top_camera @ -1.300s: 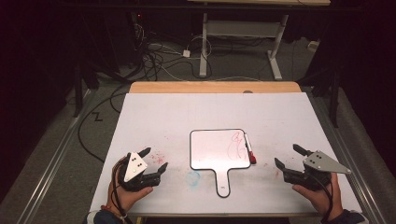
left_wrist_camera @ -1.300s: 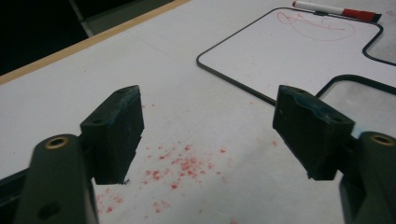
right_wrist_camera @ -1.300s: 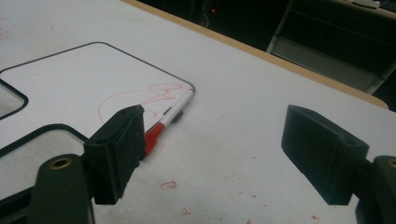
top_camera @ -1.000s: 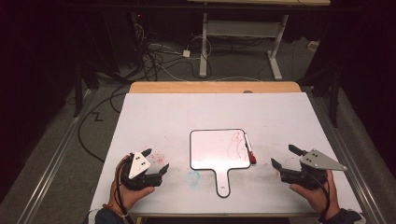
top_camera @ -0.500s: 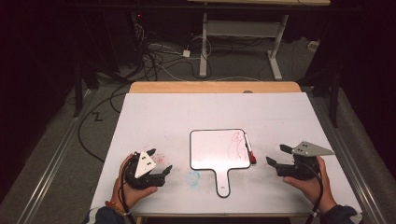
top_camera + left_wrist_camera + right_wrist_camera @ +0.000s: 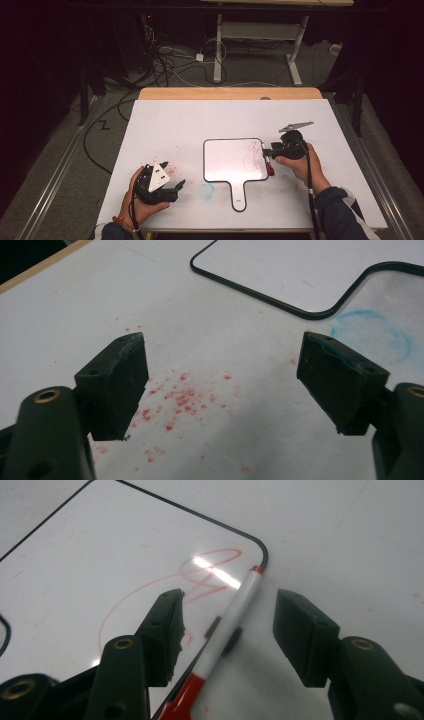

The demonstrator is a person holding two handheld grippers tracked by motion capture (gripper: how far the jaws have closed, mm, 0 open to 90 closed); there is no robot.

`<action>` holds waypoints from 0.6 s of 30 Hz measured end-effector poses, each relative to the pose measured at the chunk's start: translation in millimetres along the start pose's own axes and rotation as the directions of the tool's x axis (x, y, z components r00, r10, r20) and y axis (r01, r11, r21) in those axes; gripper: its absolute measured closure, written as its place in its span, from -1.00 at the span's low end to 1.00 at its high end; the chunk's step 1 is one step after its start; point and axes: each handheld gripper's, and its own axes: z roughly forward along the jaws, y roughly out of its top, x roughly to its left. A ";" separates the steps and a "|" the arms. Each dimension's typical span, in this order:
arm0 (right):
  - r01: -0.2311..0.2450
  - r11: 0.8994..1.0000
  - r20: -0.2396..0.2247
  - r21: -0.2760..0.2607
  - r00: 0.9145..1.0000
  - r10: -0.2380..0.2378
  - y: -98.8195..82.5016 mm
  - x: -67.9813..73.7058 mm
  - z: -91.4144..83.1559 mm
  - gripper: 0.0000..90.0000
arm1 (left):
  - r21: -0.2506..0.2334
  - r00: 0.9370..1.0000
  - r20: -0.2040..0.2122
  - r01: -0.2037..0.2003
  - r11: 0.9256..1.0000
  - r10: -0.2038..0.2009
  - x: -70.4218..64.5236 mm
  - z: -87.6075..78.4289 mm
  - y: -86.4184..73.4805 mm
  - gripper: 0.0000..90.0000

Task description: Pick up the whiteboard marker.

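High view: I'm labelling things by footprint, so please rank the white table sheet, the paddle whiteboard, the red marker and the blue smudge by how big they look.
1. White table sheet, by far the largest.
2. Paddle whiteboard.
3. Blue smudge and red marker: both small and too close in size to rank; the right gripper also covers part of the marker.

Overhead light is brightening the desk (image 6: 200, 120) while the surrounding room is staying dark; glare is streaking the whiteboard (image 6: 125, 570), and near jaws are blurring.
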 end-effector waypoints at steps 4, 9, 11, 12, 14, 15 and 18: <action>-0.020 1.000 -0.013 0.020 1.000 0.020 1.9 -5.2 14.1 0.34 | 0.001 1.000 0.006 -0.001 1.000 0.001 -1.4 -0.2 0.2 -0.56; -0.040 0.999 -0.010 0.018 0.999 0.040 0.5 -8.5 19.5 0.54 | 0.008 1.000 0.011 -0.003 1.000 0.003 -2.5 0.3 0.8 -0.57; -0.056 0.998 -0.034 0.010 0.998 0.057 -1.2 -12.2 19.7 0.59 | 0.012 1.000 0.015 -0.005 1.000 0.004 -3.1 1.0 0.8 -0.57; -0.058 0.998 -0.040 0.008 0.998 0.058 -1.4 -12.5 19.6 0.61 | 0.016 1.000 0.017 -0.005 1.000 0.005 -3.2 1.4 0.8 -0.57; -0.061 0.998 -0.047 0.001 0.997 0.061 -1.6 -12.5 19.5 0.65 | 0.020 1.000 0.018 -0.011 1.000 0.011 -3.9 1.7 1.0 -0.57; -0.053 0.999 -0.053 -0.002 0.997 0.052 -1.4 -10.8 18.4 0.73 | 0.022 1.000 0.020 -0.009 1.000 0.009 -4.0 1.8 1.3 -0.57; -0.043 0.999 -0.064 0.000 0.997 0.043 -0.9 -8.4 18.2 0.80 | 0.022 1.000 0.023 -0.013 1.000 0.012 -4.7 2.2 1.4 -0.57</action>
